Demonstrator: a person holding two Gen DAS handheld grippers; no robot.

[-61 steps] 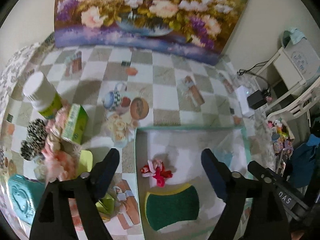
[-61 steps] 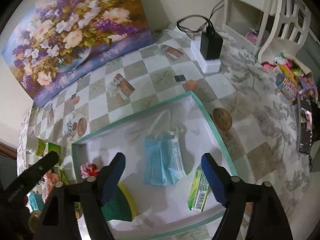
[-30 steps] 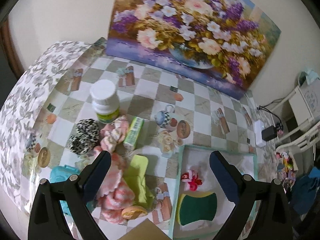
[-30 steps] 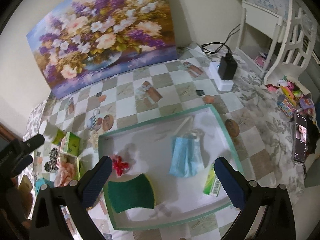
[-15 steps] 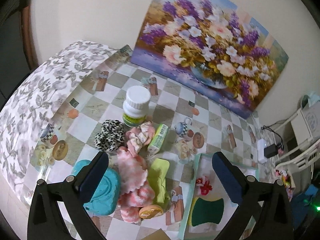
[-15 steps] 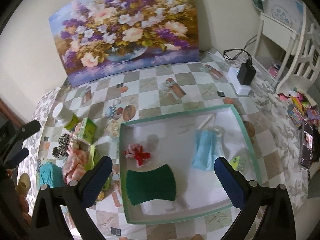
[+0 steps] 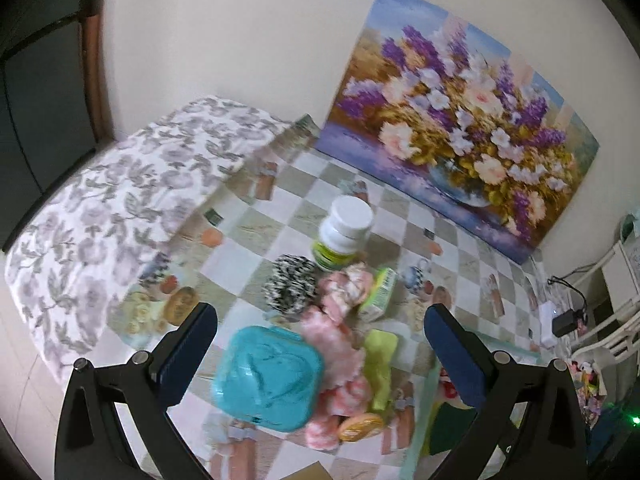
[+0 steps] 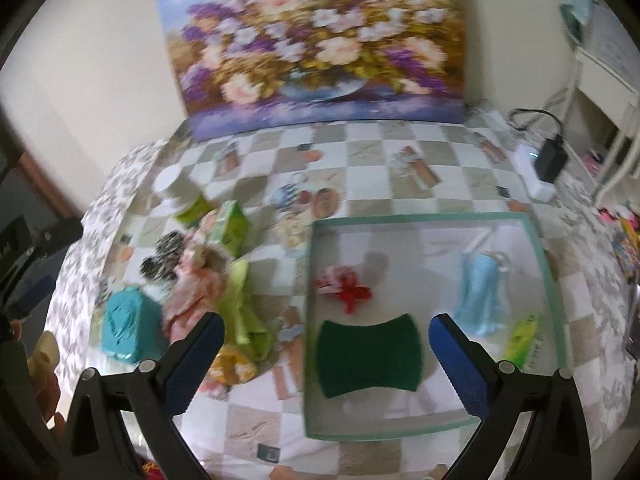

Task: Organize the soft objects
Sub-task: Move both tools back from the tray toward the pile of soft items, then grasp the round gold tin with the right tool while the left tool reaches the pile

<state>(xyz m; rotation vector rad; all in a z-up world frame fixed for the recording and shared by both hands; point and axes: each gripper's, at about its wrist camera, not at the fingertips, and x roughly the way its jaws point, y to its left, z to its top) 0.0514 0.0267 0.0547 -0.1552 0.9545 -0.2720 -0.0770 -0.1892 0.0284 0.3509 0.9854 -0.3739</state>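
Left wrist view first: the left gripper (image 7: 320,334) hangs above the pile with its jaws spread wide and nothing between them. Right under it lies a teal pouch (image 7: 269,378), touching a heap of pink fluffy cloth (image 7: 340,344). Beside that sits a yellow-green cloth (image 7: 380,364), a leopard-print scrunchie (image 7: 289,289), a small green box (image 7: 379,294) and a white bottle (image 7: 340,237) standing upright at the back. To my eye the pink cloth is the sensible next pick. It should be taken from straight above at its thickest fold, keeping the fingers away from the hard bottle and box, which are not soft and look easy to knock over.

Right wrist view: the right gripper (image 8: 322,346) is also wide open and empty, hovering over the near edge of the tray (image 8: 544,264). In the tray already lie a green sponge (image 8: 370,354), a red and pink bow (image 8: 346,288), a blue face mask (image 8: 480,296) and a yellow-green packet (image 8: 520,338) by the right wall. There is bare floor in the tray's back half, so a new piece would best be set there, without piling it on the bow. This picture is smeared, so fine detail is uncertain.
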